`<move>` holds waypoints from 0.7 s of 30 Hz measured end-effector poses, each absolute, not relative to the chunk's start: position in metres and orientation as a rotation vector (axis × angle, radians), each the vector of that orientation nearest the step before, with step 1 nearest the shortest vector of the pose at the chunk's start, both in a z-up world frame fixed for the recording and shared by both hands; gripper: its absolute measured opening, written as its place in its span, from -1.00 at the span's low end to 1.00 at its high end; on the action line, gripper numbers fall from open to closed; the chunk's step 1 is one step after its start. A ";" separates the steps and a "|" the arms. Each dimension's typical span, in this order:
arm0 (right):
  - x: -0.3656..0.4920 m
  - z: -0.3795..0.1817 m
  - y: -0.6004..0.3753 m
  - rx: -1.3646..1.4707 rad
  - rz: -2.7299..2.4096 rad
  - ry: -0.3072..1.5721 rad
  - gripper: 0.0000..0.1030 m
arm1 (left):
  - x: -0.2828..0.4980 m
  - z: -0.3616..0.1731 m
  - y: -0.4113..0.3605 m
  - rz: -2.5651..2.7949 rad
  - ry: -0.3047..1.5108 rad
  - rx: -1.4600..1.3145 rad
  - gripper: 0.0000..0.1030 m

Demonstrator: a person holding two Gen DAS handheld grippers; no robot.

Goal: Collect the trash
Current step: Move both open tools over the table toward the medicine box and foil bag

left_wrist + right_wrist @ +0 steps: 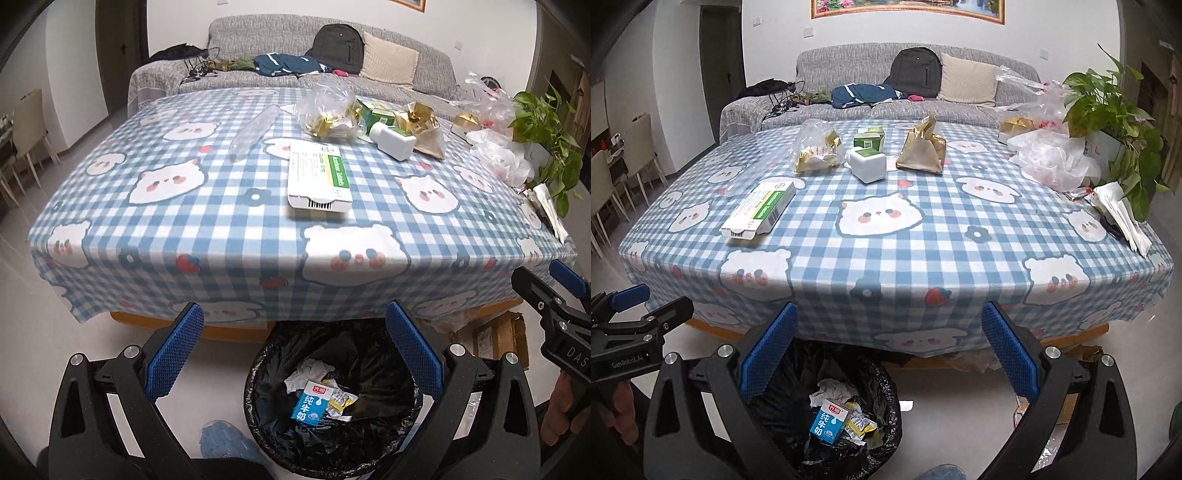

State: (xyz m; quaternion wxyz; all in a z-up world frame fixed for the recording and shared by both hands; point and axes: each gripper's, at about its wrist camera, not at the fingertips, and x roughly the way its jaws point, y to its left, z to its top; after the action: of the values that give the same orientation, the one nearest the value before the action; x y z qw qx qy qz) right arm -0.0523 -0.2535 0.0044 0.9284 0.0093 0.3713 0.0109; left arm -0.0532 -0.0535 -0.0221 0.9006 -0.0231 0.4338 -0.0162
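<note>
A bin (384, 439) lined with a black bag stands on the floor at the table's near edge; it also shows in the right wrist view (886, 435). In it lie a blue milk carton (308, 402), crumpled tissue and wrappers. My left gripper (293, 350) is open and empty above the bin. My right gripper (888, 350) is open and empty beside it, to the bin's right. On the checked tablecloth (923, 254) lie a white-green medicine box (319, 177), a white bottle (393, 141), a clear bag of gold wrappers (330, 112), a gold pouch (923, 149) and an empty clear plastic bottle (255, 129).
A potted plant (1115, 110), white plastic bags (1052, 158) and folded papers (1123, 218) sit at the table's right edge. A grey sofa (960, 107) with a backpack and clothes is behind. Cardboard boxes (495, 334) lie under the table. Chairs stand at the left.
</note>
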 end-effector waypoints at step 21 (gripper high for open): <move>0.113 0.021 -0.280 0.055 -0.047 0.809 0.85 | 0.062 -0.016 -0.063 -0.046 0.941 0.033 0.88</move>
State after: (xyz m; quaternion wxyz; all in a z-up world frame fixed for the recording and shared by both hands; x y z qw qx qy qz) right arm 0.1130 -0.2798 0.0209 0.9187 0.0268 0.3934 -0.0230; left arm 0.0623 -0.0634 -0.0163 0.8910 0.0158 0.4532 -0.0222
